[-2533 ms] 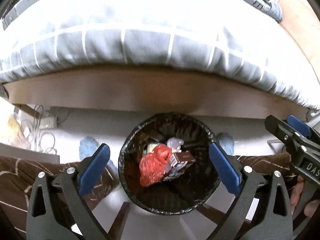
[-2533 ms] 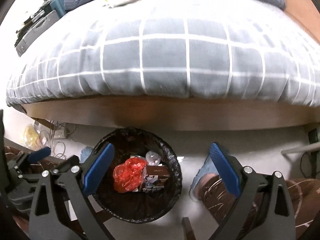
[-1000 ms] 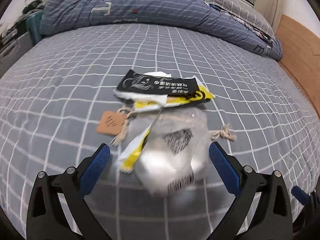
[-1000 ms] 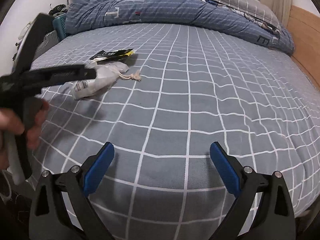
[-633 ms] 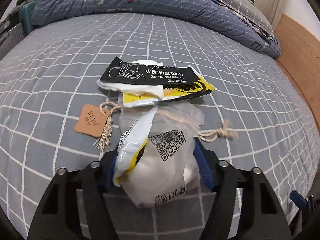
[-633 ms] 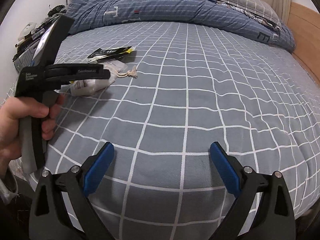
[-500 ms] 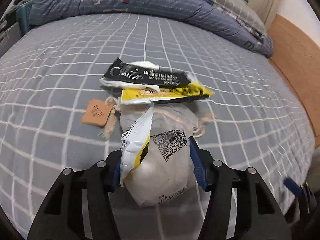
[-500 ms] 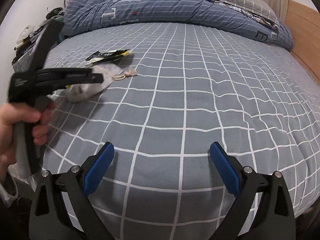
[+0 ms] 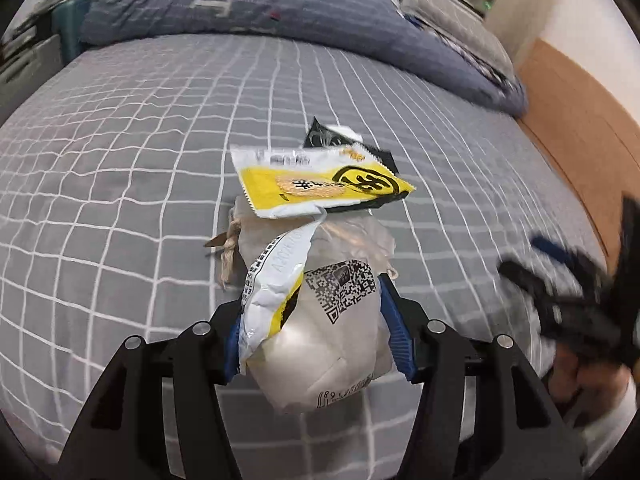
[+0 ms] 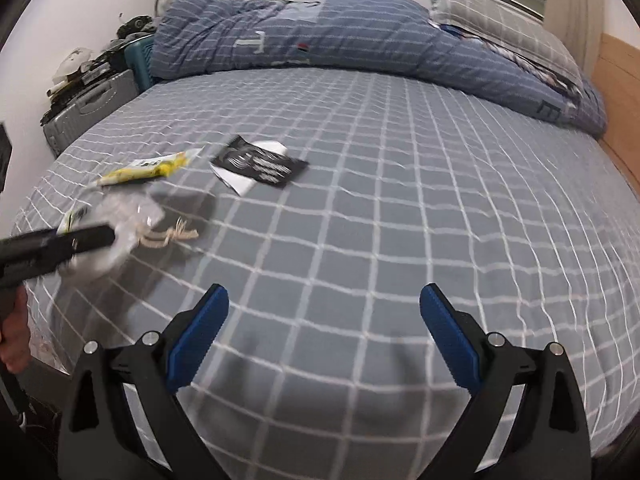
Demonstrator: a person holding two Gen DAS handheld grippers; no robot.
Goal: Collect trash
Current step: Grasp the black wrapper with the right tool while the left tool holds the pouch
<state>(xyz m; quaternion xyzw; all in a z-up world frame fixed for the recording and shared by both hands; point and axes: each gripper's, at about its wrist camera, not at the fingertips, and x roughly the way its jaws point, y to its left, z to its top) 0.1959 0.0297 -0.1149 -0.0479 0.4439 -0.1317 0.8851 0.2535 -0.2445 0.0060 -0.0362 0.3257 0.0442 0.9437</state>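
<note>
A grey bed sheet point(image 10: 400, 220) with a white grid fills both views. A blue striped duvet point(image 10: 340, 36) lies bunched along the top, and a suitcase point(image 10: 88, 116) stands at upper left. The left gripper point(image 9: 316, 336) clamps a white drawstring pouch point(image 9: 332, 320) with a yellow wrapper point(image 9: 320, 188) on top, at frame centre. A black wrapper point(image 10: 260, 166) lies on the sheet. The right gripper point(image 10: 324, 340) gapes wide, empty.

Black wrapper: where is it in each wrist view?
Left wrist: black wrapper upper centre, mostly hidden behind the yellow wrapper.
Right wrist: black wrapper left of centre, flat on the bed.
Shared landmark: rumpled blue duvet across the far side.
</note>
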